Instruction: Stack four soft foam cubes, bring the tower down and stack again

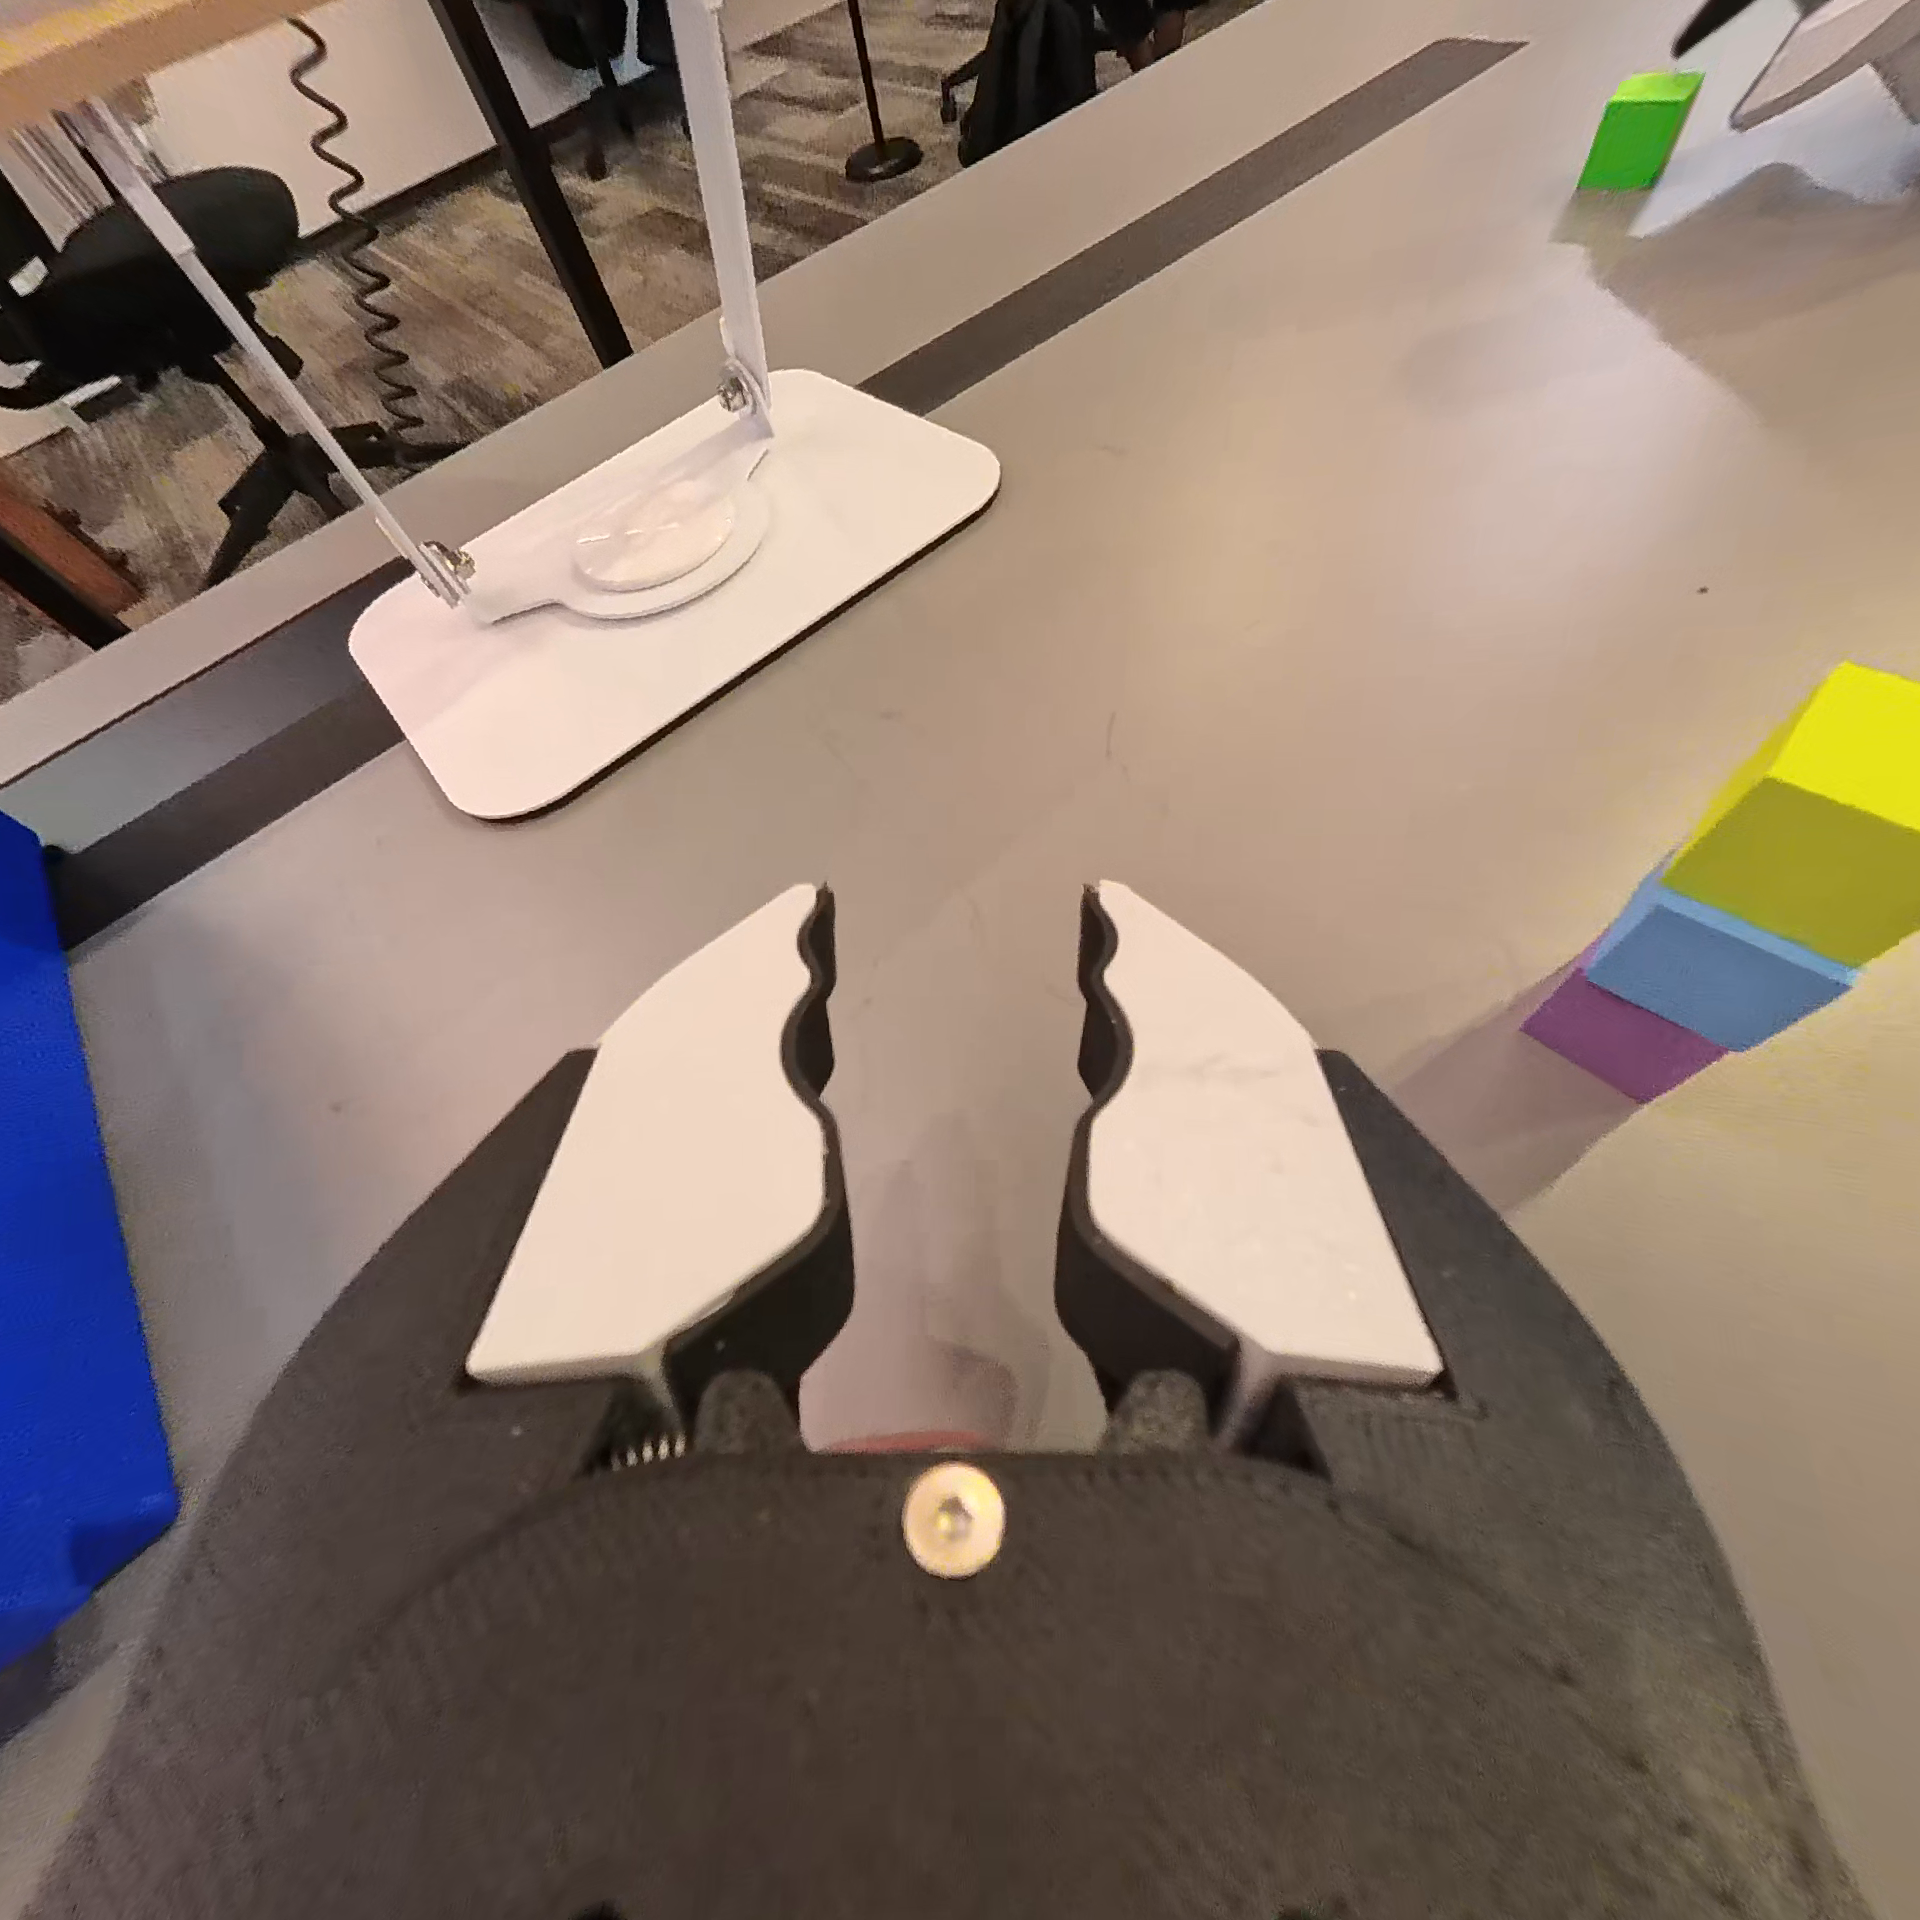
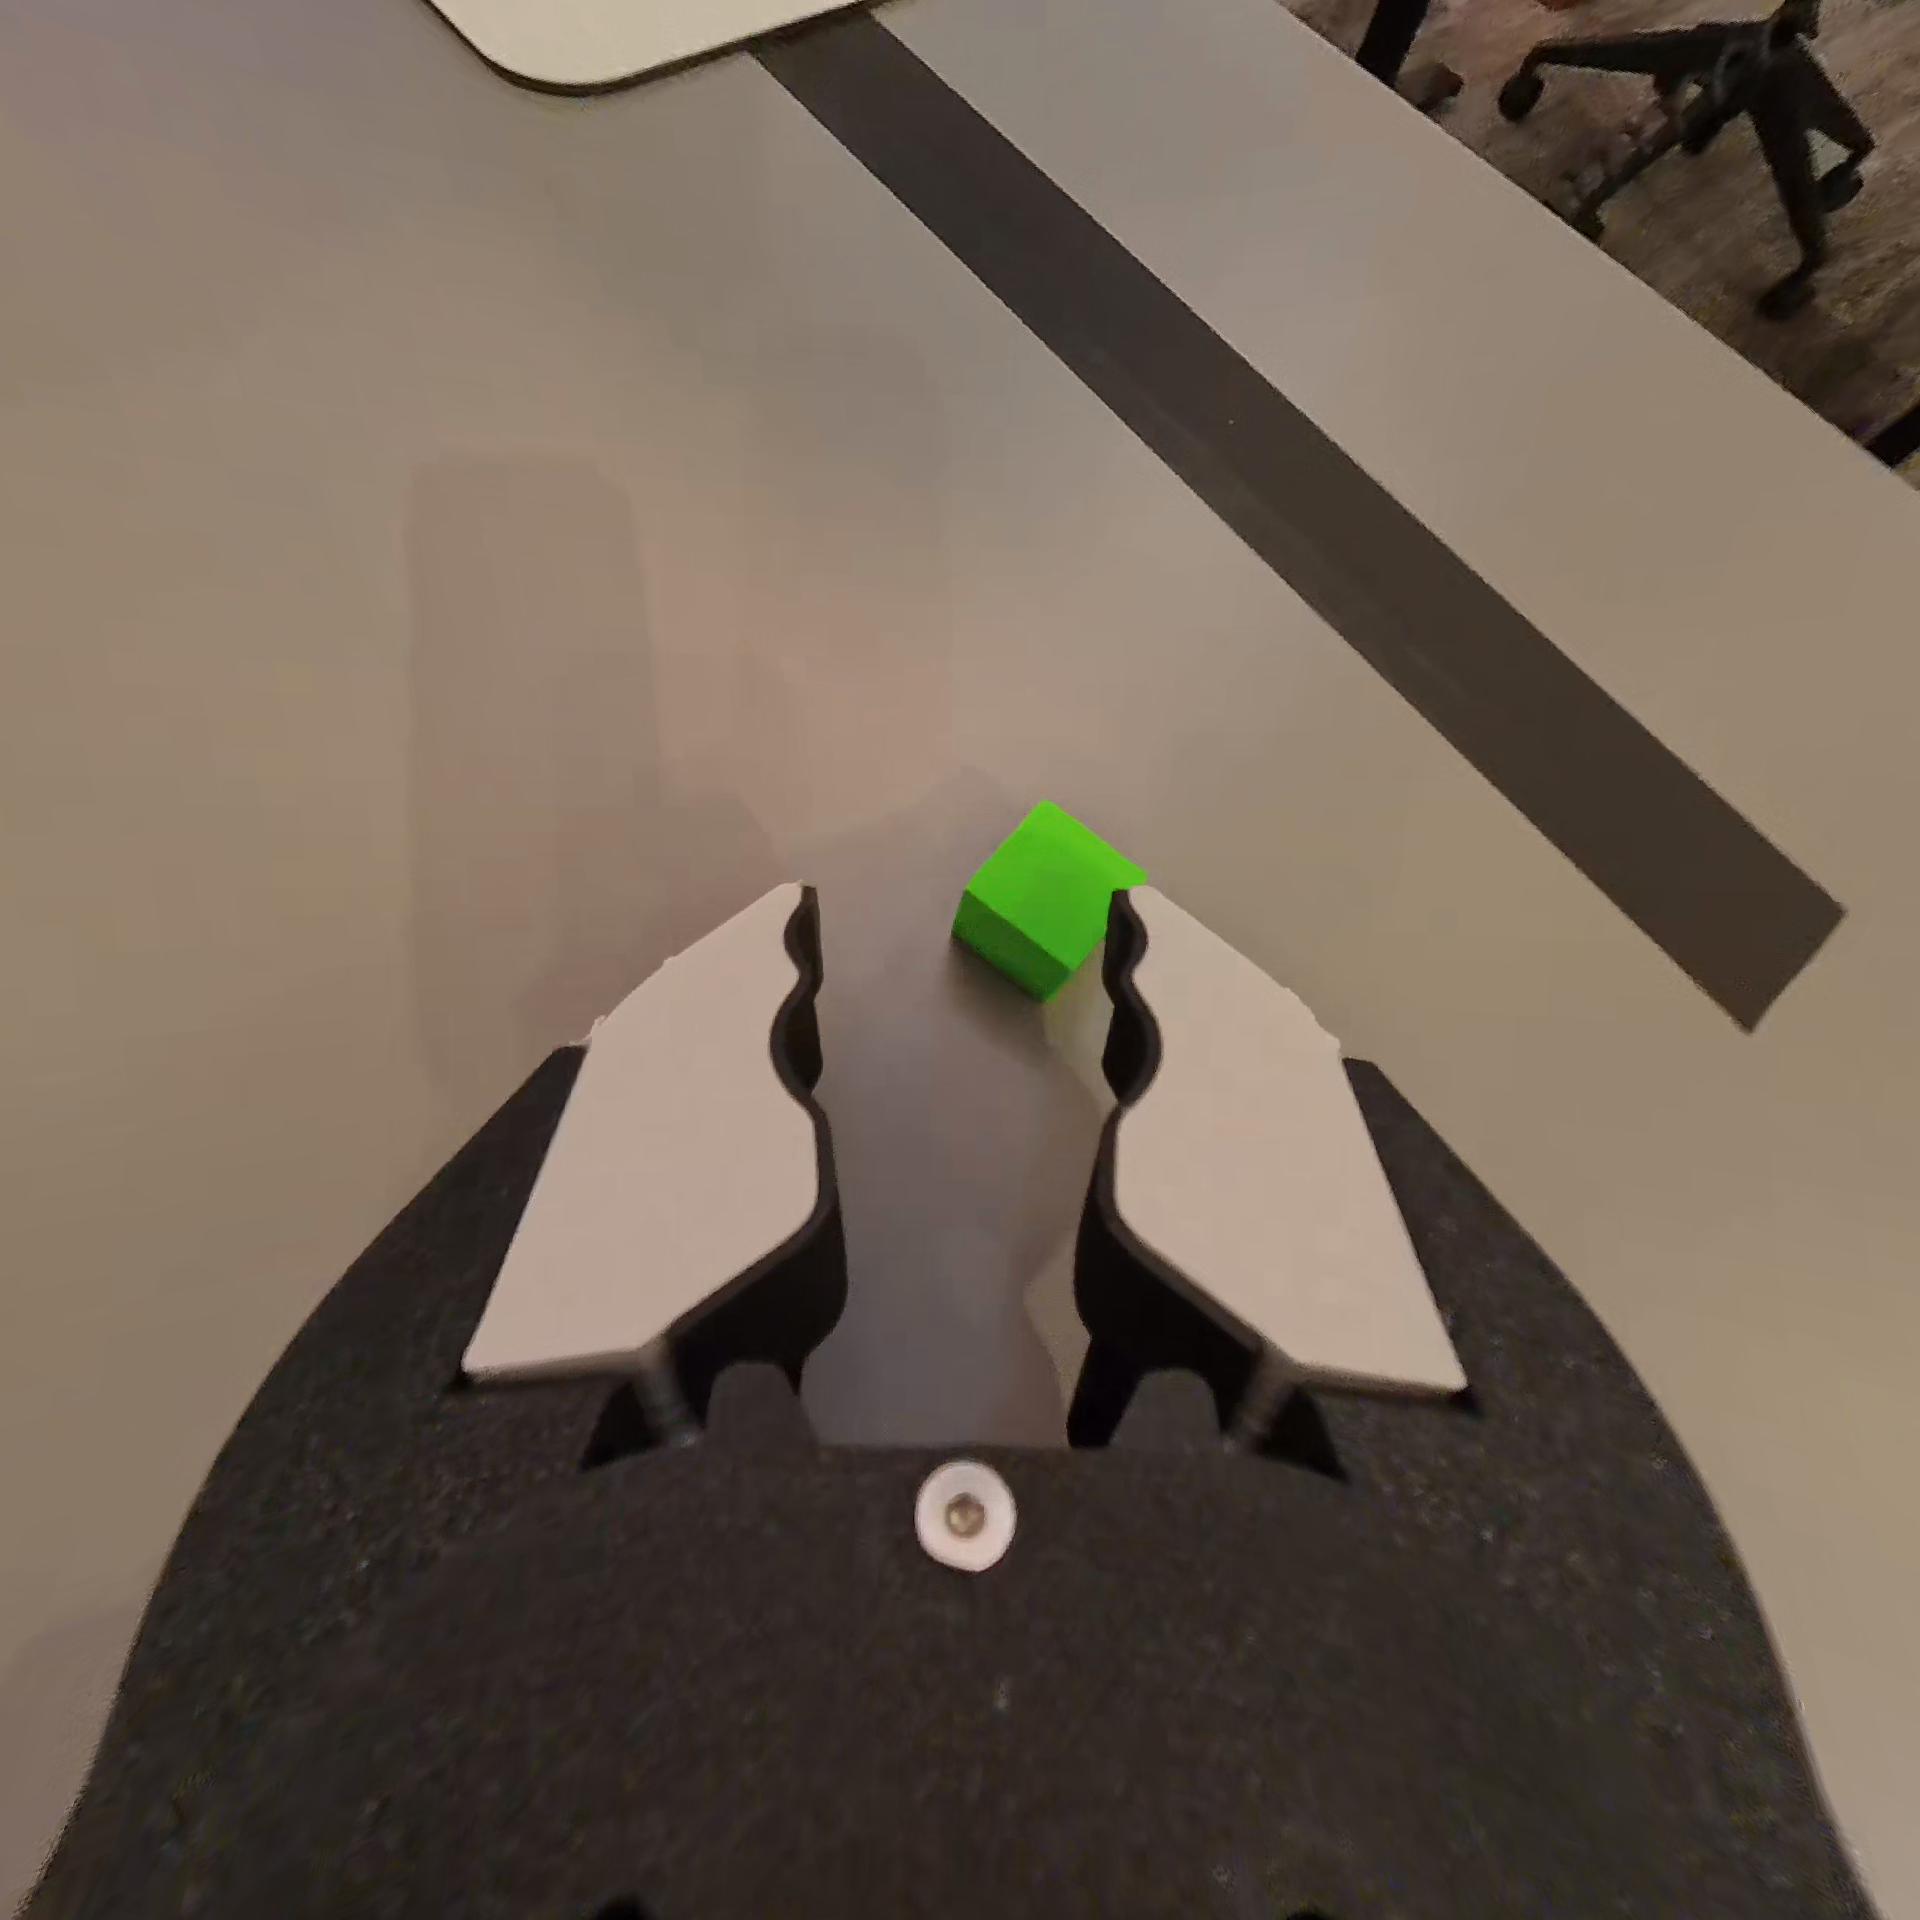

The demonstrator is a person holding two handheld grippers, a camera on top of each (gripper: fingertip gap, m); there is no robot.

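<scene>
Three foam cubes, yellow on blue on purple, stand stacked on the grey bench; the right hand-held gripper, spread and empty, hovers over the lone green cube, which likely needs centring before pinching, while the left hand-held gripper hangs spread and empty.

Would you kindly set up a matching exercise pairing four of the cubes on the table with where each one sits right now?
Things:
1. purple cube
2. blue cube
3. yellow cube
4. green cube

Places:
A. top of the stack
B. alone on the table, ahead of the open right gripper
C. bottom of the stack
D. middle of the stack

Pairs: 1-C, 2-D, 3-A, 4-B
</scene>
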